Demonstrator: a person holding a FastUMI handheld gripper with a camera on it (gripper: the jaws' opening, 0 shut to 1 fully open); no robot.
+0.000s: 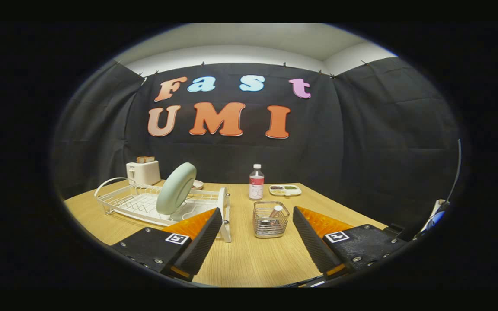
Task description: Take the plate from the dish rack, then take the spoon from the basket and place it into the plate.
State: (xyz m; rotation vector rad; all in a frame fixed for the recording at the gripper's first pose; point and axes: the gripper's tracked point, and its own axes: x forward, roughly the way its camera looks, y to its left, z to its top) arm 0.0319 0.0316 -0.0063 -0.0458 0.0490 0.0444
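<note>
While the gripper (pixel 257 235) hangs over the table (pixel 249 263) w/ fingers spread wide & nothing between them, the wire basket (pixel 270 219) sits just ahead in the gap, spoon (pixel 275 211) standing in it. Plate (pixel 176 188) stands tilted on edge in the dish rack (pixel 145 202), ahead-left, just beyond the left finger. Bottle (pixel 256 182) & small tray (pixel 285 189) sit beyond the basket; toaster (pixel 143 172) behind the rack

Spoon (pixel 276 211) in basket (pixel 270 219) ahead of the spread fingers: mostly hidden by wire. Dish rack (pixel 145 203) near corner hidden behind a finger. Tray (pixel 285 190) contents too small.
</note>
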